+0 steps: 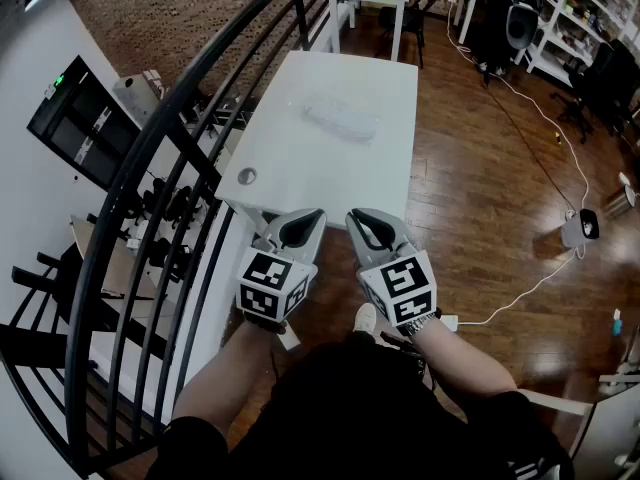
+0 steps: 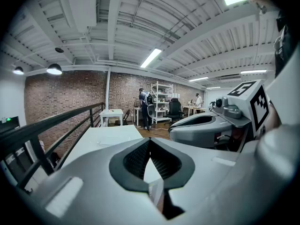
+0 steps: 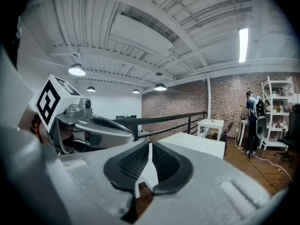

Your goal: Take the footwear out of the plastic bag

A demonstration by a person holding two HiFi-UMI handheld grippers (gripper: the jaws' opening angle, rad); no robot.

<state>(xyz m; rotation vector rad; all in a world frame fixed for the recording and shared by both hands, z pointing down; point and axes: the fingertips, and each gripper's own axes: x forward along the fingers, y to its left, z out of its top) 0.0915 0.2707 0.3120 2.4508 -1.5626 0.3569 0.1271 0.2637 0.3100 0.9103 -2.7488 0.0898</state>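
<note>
The long white table [image 1: 300,173] stood ahead of me, well clear of both tools. I judged nothing had begun. I held the left gripper [image 1: 317,214] and right gripper [image 1: 352,216] side by side close to the body, short of the table's near edge, jaws pressed together on nothing, likely a ready pose before reaching. The plastic bag [image 1: 342,118] lay flat toward the far end, pale and crinkled. The footwear inside was only a whitish bulge.
</note>
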